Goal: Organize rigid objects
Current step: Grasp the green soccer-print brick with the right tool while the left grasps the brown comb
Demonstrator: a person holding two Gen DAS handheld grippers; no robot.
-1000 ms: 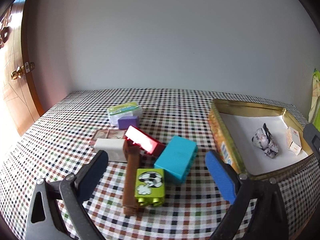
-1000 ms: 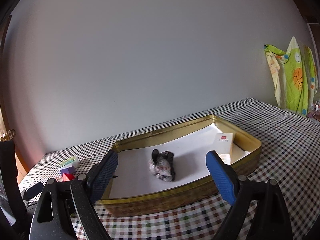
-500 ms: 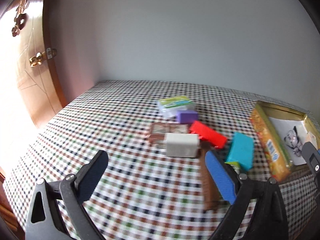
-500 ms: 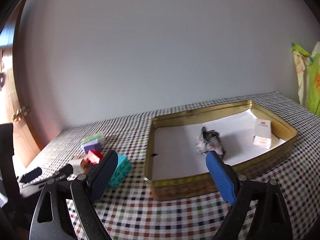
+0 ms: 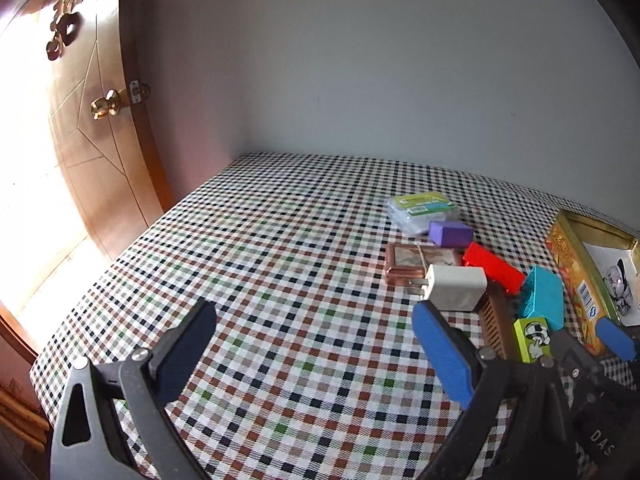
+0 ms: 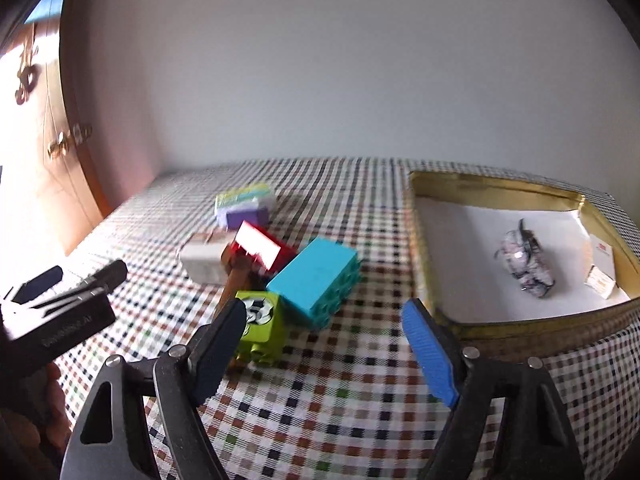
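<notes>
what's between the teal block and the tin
Only bare checked cloth separates the teal block from the tin; the right wrist view shows it.

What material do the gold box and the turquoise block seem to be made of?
The gold rectangular box looks like thin metal, probably tin: its rim shines and its side is printed. The turquoise studded block looks like moulded plastic, smooth and evenly coloured, with round studs on its side.
</notes>
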